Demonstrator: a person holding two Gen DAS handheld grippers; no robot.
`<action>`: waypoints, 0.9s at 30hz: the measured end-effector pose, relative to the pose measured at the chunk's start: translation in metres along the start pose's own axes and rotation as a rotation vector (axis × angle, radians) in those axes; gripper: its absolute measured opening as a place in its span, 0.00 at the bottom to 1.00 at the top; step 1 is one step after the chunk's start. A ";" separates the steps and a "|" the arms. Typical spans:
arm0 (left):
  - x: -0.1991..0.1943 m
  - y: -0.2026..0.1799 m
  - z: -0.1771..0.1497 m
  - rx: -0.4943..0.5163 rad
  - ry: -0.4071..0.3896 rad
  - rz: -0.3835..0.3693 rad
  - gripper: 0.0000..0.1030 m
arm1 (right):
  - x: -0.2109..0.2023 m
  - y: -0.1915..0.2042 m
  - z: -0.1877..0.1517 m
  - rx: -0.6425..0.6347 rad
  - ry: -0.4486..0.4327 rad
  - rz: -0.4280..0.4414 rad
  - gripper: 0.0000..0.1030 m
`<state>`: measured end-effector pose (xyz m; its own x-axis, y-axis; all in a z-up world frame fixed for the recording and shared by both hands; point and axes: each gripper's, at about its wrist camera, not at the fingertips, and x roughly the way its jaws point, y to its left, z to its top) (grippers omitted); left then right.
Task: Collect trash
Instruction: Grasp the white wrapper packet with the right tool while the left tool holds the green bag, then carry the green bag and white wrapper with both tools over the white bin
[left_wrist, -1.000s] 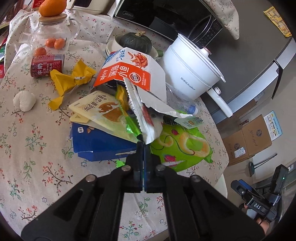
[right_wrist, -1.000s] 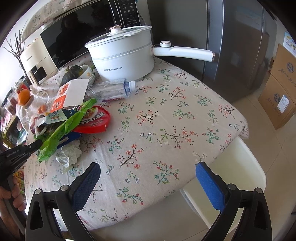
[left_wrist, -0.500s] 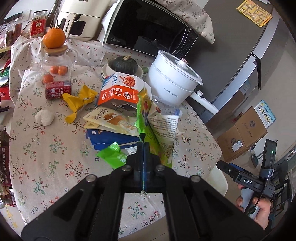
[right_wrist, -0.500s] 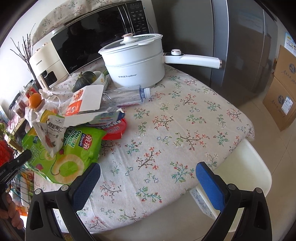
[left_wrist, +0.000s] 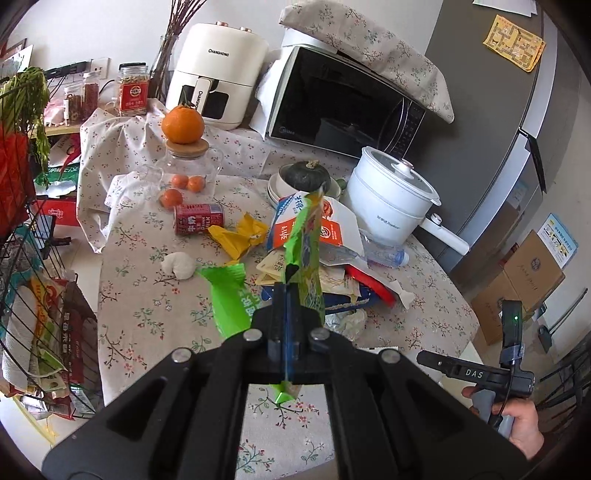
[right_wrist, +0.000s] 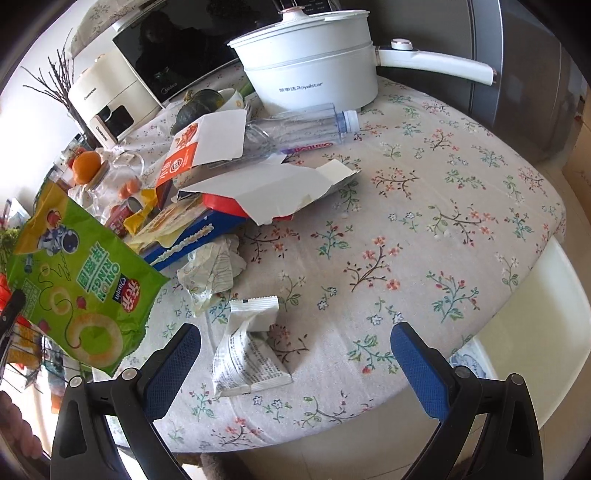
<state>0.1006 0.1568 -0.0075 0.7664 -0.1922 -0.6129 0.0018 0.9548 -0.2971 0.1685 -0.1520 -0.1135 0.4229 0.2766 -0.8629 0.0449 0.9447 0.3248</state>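
bare tablecloth (right_wrist: 424, 206) at right, wrapper pile (right_wrist: 207, 206) crowding left, pot (right_wrist: 310, 62) behind

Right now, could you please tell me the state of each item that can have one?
Left tool: shut on the green snack bag, lifted.
Right tool: open, empty.
White pot: lid on.
Plastic bottle: capped, lying down.
Red can: on its side.

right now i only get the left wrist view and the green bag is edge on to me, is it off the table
Observer: Yes. The right wrist view shows the green onion rings bag face-on, hanging in the air beside the pile.
Operator: is the right gripper open
Observer: Yes, the right gripper is wide open with nothing in it.
Operator: anything near it
Observer: A white wrapper lies on the tablecloth between its fingers, untouched.
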 end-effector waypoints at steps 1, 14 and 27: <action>-0.002 0.002 0.000 0.000 -0.004 0.002 0.00 | 0.005 0.002 -0.002 0.001 0.016 0.000 0.99; -0.018 0.020 -0.001 -0.011 -0.018 0.014 0.00 | 0.062 0.022 -0.005 -0.009 0.140 0.070 0.55; -0.035 0.011 -0.001 0.002 -0.034 -0.035 0.00 | 0.035 0.031 -0.004 -0.037 0.072 0.097 0.28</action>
<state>0.0730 0.1735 0.0099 0.7876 -0.2172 -0.5767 0.0301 0.9483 -0.3159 0.1809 -0.1129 -0.1350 0.3579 0.3777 -0.8539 -0.0274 0.9184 0.3947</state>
